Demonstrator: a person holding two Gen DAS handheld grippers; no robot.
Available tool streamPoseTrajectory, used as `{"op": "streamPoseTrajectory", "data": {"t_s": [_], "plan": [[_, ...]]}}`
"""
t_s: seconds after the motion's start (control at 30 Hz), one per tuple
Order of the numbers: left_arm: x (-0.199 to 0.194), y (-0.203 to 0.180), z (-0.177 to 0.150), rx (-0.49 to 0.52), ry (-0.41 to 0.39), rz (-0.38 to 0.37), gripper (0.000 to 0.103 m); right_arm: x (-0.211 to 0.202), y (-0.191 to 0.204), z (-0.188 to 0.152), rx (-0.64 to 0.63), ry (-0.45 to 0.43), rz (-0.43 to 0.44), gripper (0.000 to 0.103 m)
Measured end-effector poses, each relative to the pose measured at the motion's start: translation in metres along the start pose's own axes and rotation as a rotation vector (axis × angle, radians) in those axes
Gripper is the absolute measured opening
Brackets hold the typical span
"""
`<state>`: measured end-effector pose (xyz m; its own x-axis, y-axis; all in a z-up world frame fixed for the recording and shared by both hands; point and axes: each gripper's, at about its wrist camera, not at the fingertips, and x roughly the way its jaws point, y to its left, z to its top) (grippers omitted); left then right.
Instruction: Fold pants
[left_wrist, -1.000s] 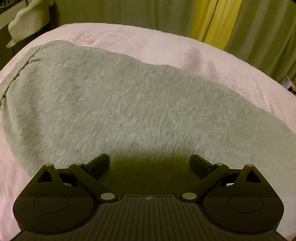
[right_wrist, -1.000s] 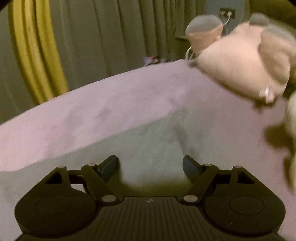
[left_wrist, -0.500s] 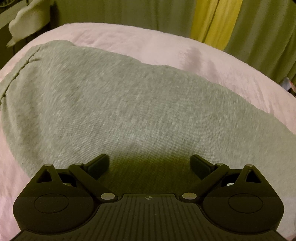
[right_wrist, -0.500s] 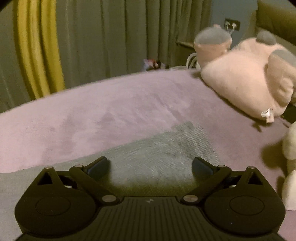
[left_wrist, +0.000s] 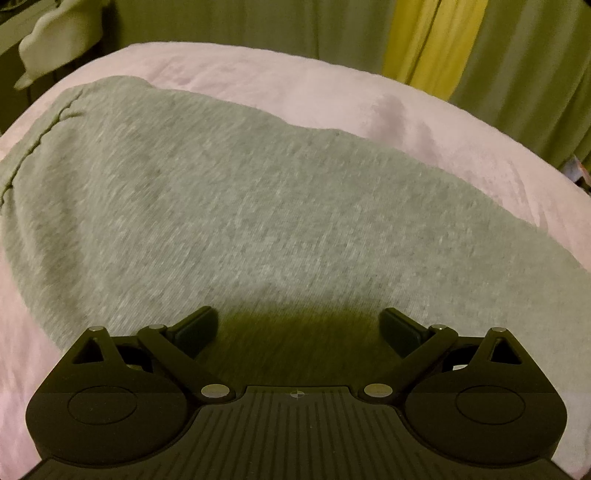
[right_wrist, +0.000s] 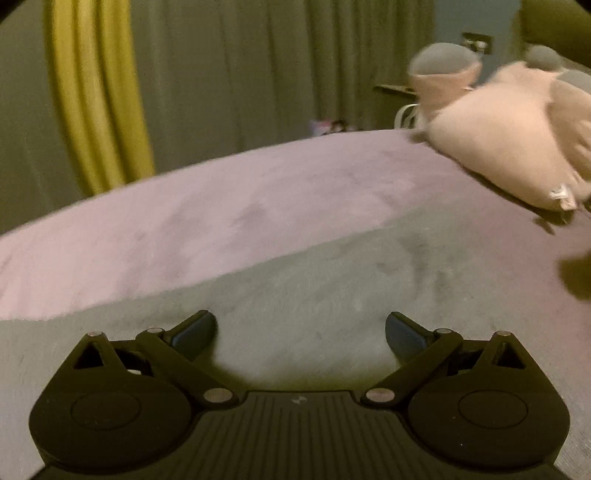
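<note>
The grey pants (left_wrist: 236, 206) lie flat on a pink blanket (left_wrist: 280, 81). In the left wrist view they fill most of the frame, with a seam (left_wrist: 40, 136) at the far left. My left gripper (left_wrist: 298, 325) is open and empty just above the cloth. In the right wrist view the pants (right_wrist: 332, 288) stretch toward the right, their far end blurred. My right gripper (right_wrist: 300, 326) is open and empty over the cloth.
A large pink plush toy (right_wrist: 509, 147) lies on the blanket (right_wrist: 221, 206) at the far right. Green and yellow curtains (right_wrist: 96, 103) hang behind the bed. A pale cloth (left_wrist: 59, 33) hangs at the left wrist view's top left.
The right gripper has shifted over the pants: the cloth reaches farther right and the plush toy sits closer to the right edge. The left gripper has barely moved.
</note>
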<state>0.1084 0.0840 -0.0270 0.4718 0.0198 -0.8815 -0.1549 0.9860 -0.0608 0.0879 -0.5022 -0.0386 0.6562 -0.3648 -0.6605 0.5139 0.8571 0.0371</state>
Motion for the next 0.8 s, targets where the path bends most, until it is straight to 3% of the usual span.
{"op": "streamPoseTrajectory", "data": {"t_s": [0.13, 0.23, 0.3, 0.33, 0.37, 0.43, 0.67, 0.7, 0.77, 0.8], "plan": [[0.001, 0.000, 0.000, -0.001, -0.001, -0.002, 0.100, -0.029, -0.009, 0.002, -0.002, -0.014, -0.155, 0.099], [0.001, 0.000, -0.001, -0.004, 0.000, -0.005, 0.100, -0.067, -0.031, -0.011, 0.034, -0.041, -0.092, 0.097], [0.001, 0.001, -0.001, -0.007, 0.001, -0.008, 0.100, -0.090, -0.044, -0.021, 0.067, -0.062, -0.055, 0.087], [0.001, 0.001, -0.001, -0.008, 0.001, -0.009, 0.100, -0.104, -0.052, -0.026, 0.097, -0.079, -0.046, 0.075], [0.001, 0.002, -0.001, -0.008, 0.002, -0.010, 0.100, -0.115, -0.060, -0.028, 0.134, -0.104, -0.031, 0.054], [0.001, 0.002, -0.001, -0.008, 0.003, -0.013, 0.100, -0.131, -0.078, -0.031, 0.212, -0.122, -0.007, 0.036], [0.001, 0.002, 0.000, -0.009, 0.006, -0.014, 0.100, -0.090, -0.079, -0.041, 0.136, 0.161, -0.073, 0.030], [0.002, 0.002, 0.000, -0.006, 0.008, -0.013, 0.100, -0.085, -0.083, -0.040, 0.141, 0.158, -0.070, 0.028], [0.002, 0.001, -0.001, -0.004, 0.008, -0.011, 0.100, -0.075, -0.090, -0.037, 0.115, 0.117, -0.118, 0.007], [0.001, 0.001, -0.001, -0.004, 0.008, -0.011, 0.100, -0.069, -0.092, -0.037, 0.100, 0.103, -0.133, 0.007]]}}
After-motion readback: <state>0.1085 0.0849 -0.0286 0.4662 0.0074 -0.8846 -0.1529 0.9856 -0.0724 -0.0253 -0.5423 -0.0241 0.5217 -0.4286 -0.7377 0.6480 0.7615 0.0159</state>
